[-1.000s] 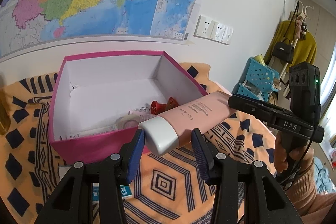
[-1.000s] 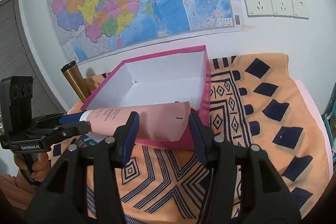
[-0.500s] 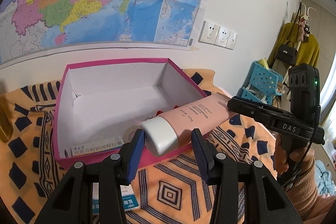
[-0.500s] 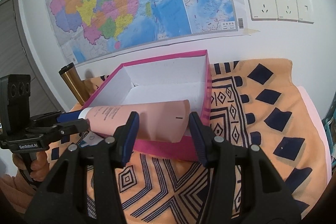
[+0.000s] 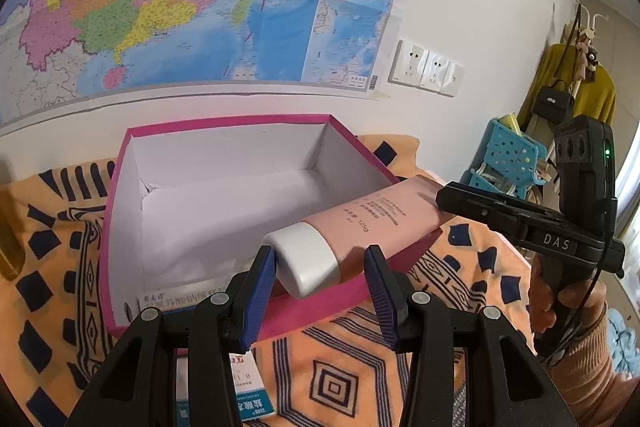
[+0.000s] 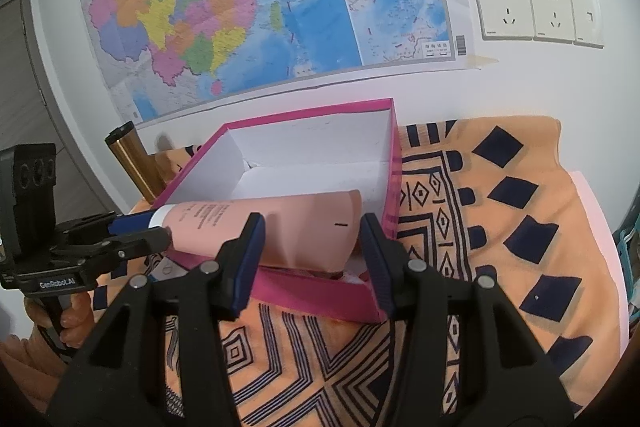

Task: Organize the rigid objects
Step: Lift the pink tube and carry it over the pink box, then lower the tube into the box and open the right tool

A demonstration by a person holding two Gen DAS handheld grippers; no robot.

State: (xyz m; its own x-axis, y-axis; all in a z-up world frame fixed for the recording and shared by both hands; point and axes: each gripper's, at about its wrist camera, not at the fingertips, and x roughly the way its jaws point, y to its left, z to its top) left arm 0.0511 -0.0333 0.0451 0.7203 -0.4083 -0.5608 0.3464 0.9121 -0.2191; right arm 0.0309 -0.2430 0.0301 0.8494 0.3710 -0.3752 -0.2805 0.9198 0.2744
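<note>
A pink tube (image 5: 372, 219) with a white cap (image 5: 308, 263) hangs tilted over the near right corner of the pink box (image 5: 224, 121), which is white inside. My left gripper (image 5: 320, 279) is shut on the cap end, seen from the side in the right wrist view (image 6: 136, 231). My right gripper (image 6: 312, 247) is shut on the tube's flat crimped end (image 6: 312, 223), and it shows at the right of the left wrist view (image 5: 452, 195). A printed carton (image 5: 180, 301) lies inside the box against its near wall (image 6: 312, 287).
An orange patterned cloth (image 6: 500, 227) covers the surface. A small blue-and-white carton (image 5: 248, 391) lies on it under my left gripper. A gold cylinder (image 6: 136, 163) stands left of the box. A blue basket (image 5: 508, 155) sits off to the right; the wall is close behind.
Both grippers keep their hold on the tube. The box has slid lower in the left wrist view, and its near wall now hides the red things and tape inside.
</note>
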